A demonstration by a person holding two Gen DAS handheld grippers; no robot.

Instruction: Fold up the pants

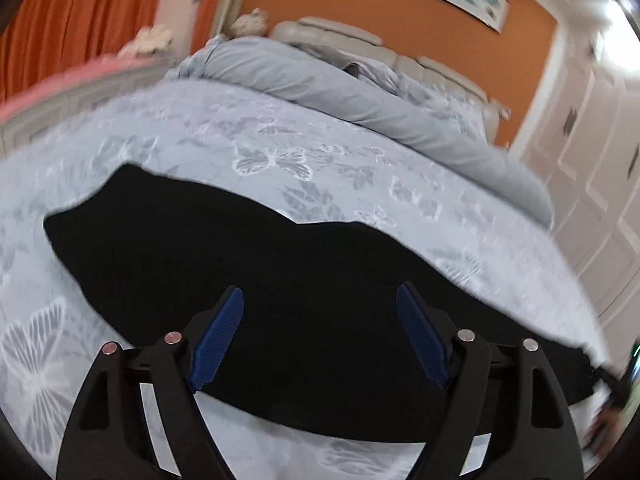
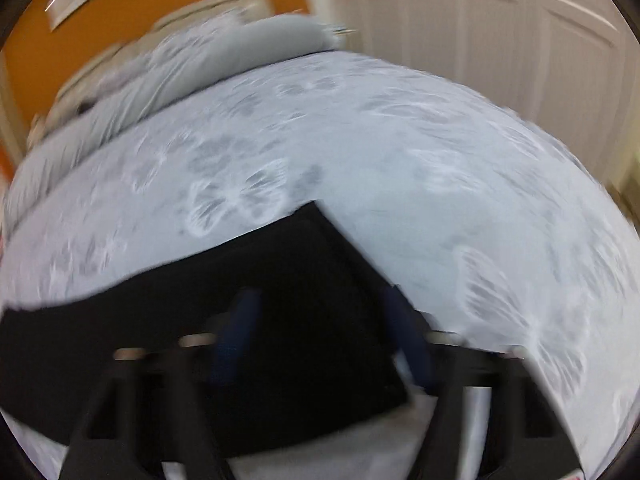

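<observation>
Black pants [image 1: 240, 264] lie flat along the near side of a bed, stretching from left to right. My left gripper [image 1: 320, 300] is open and empty, its blue-padded fingers [image 1: 222, 332] spread above the middle of the pants. In the right wrist view the pants' right end [image 2: 280, 300] shows with a square corner. My right gripper [image 2: 324, 312] is open and empty above that end; this view is motion-blurred.
The bed has a pale blue butterfly-print cover [image 1: 280, 148] with a rolled duvet [image 1: 360, 92] near the headboard. An orange wall [image 1: 360, 4] and white closet doors [image 2: 480, 24] stand beyond. The other gripper shows at the far right edge [image 1: 612, 380].
</observation>
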